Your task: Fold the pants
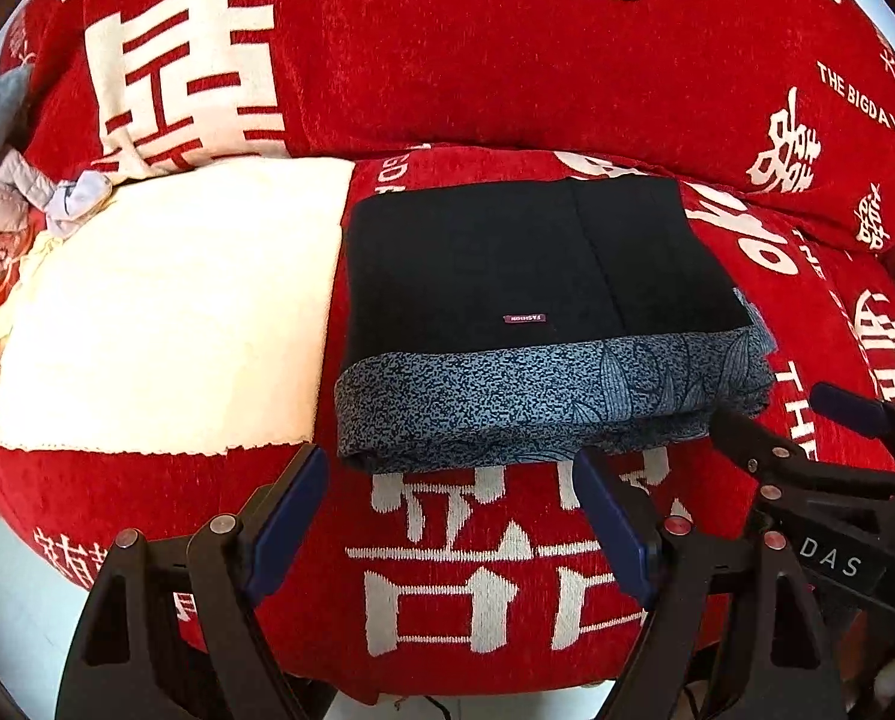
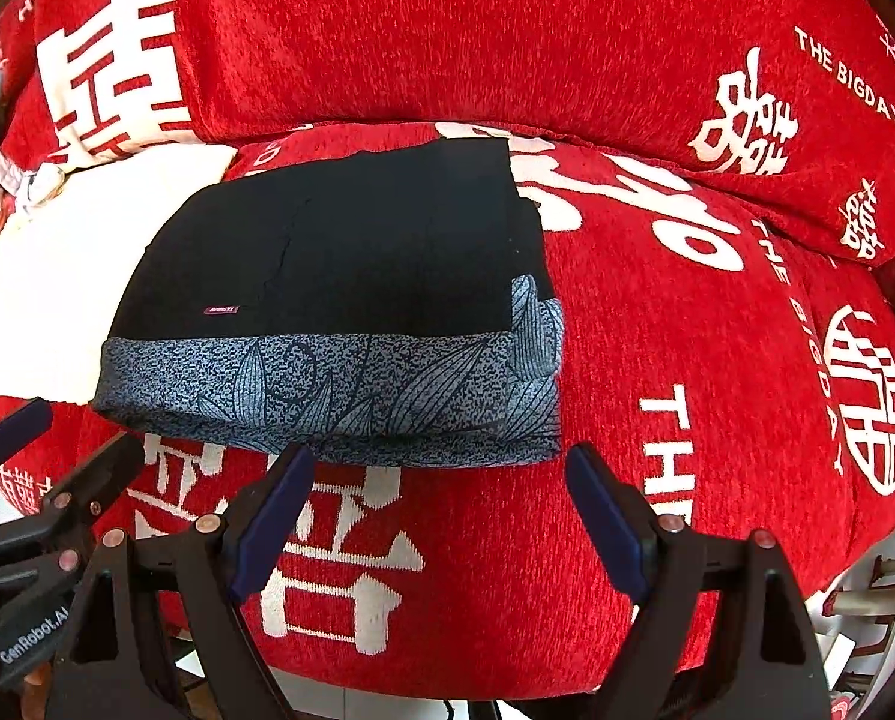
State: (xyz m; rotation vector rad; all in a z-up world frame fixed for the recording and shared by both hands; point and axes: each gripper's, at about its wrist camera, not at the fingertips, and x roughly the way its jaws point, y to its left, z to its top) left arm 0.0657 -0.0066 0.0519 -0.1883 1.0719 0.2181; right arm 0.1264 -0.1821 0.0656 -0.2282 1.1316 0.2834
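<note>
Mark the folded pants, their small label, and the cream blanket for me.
folded pants (image 1: 477,258): left wrist view, on the black panel.
small label (image 1: 525,318): left wrist view, on the tag's middle.
cream blanket (image 1: 171,312): left wrist view, on its flat top.

I see the pants (image 1: 507,276) folded into a flat black block with a speckled blue band, near the sofa seat's (image 1: 477,570) front edge

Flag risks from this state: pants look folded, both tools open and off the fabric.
1. The pants lie near the rounded front edge of the red cushion; a nudge may slide them off.
2. The right tool hovers just short of the patterned fold; moving forward could snag and undo it.
3. The left tool sits beside the white cloth and could catch that instead.
</note>
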